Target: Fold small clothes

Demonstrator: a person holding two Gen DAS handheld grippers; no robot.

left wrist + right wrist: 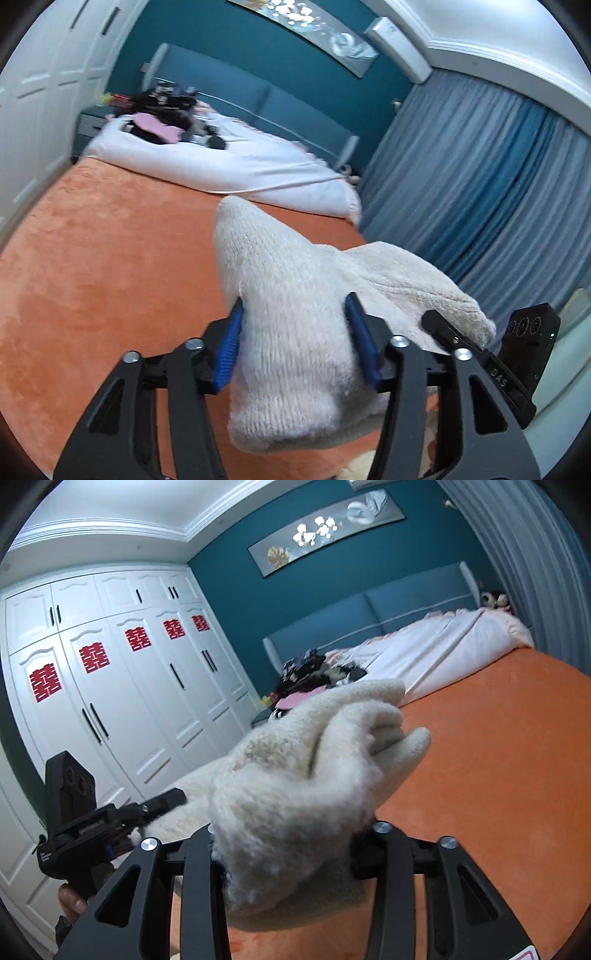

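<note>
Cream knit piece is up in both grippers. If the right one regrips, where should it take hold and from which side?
Best guess: the loose rounded end of the cream knit piece, from the right gripper's own side. That end sticks out free above the orange blanket, while the left gripper already pinches the other part. The right gripper currently holds a thick bunched wad, which hides any edges.
</note>
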